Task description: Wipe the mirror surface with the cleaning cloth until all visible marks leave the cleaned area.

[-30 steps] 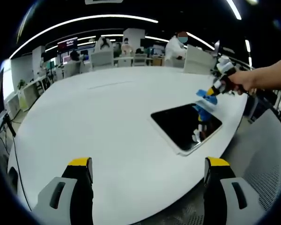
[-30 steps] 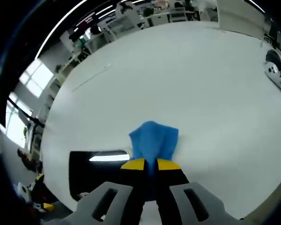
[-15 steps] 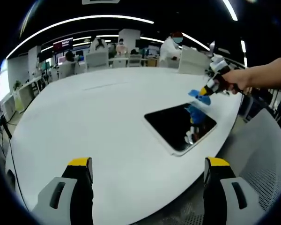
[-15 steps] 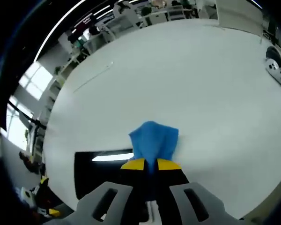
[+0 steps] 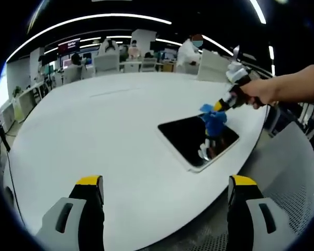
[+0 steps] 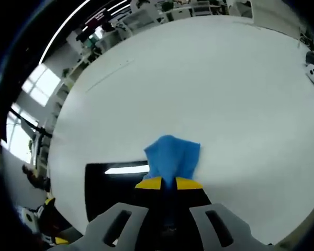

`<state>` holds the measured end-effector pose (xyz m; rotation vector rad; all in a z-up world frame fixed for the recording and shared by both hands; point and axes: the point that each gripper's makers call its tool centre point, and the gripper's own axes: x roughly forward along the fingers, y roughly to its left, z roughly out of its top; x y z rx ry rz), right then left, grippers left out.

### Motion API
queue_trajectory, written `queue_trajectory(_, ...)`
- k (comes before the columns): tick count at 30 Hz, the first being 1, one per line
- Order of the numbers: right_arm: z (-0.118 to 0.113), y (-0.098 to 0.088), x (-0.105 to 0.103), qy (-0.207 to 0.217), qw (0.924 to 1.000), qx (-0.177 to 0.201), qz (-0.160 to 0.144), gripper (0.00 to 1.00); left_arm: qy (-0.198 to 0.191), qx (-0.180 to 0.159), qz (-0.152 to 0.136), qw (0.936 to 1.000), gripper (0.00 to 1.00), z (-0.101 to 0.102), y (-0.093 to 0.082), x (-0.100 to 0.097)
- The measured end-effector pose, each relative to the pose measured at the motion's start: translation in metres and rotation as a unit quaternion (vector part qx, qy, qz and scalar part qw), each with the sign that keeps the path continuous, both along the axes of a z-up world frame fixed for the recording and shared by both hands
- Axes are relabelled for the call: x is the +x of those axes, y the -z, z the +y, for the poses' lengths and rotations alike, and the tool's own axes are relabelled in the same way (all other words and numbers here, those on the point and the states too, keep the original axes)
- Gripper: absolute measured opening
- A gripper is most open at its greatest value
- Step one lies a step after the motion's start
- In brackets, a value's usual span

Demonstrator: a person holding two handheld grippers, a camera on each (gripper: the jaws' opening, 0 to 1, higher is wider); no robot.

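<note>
Right gripper clenched on blue cleaning cloth; cloth sticks out forward from between yellow jaw tips. In left gripper view, cloth sits at far right corner of mirror, held by right gripper in person's hand. Mirror lies flat on white table, near its right edge. Left gripper released, jaws spread wide, grasping nothing, well apart from mirror, on near side.
</note>
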<state>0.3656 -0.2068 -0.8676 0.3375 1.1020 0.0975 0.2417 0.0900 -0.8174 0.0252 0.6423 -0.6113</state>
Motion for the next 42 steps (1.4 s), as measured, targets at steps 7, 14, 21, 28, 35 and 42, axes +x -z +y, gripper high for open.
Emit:
queue_trajectory(7, 0.012, 0.000, 0.007, 0.007, 0.9999, 0.002, -0.009, 0.02, 0.023, 0.001, -0.006, 0.9997, 0.96, -0.006, -0.001, -0.002)
queue_trajectory(14, 0.032, 0.000, 0.009, 0.001, 1.0000, 0.005, -0.004, 0.02, 0.019, -0.004, -0.011, 0.9998, 0.97, -0.006, -0.002, 0.000)
queue_trajectory(21, 0.058, 0.000, 0.009, -0.018, 0.9998, 0.009, 0.002, 0.02, 0.021, -0.010, -0.007, 0.9997, 0.99, -0.008, -0.002, -0.001)
queue_trajectory(28, 0.081, 0.003, 0.011, -0.036, 0.9993, 0.010, 0.003, 0.02, 0.022, -0.011, -0.007, 0.9997, 0.99, -0.009, -0.002, -0.001)
queue_trajectory(35, 0.112, 0.003, 0.013, -0.054, 0.9984, 0.019, 0.003, 0.02, 0.025, -0.006, -0.008, 0.9996, 0.99, -0.009, -0.002, -0.001)
queue_trajectory(42, 0.144, 0.004, 0.013, -0.077, 0.9968, 0.022, 0.005, 0.02, 0.030, -0.002, -0.004, 0.9996, 0.99, -0.010, 0.000, -0.003)
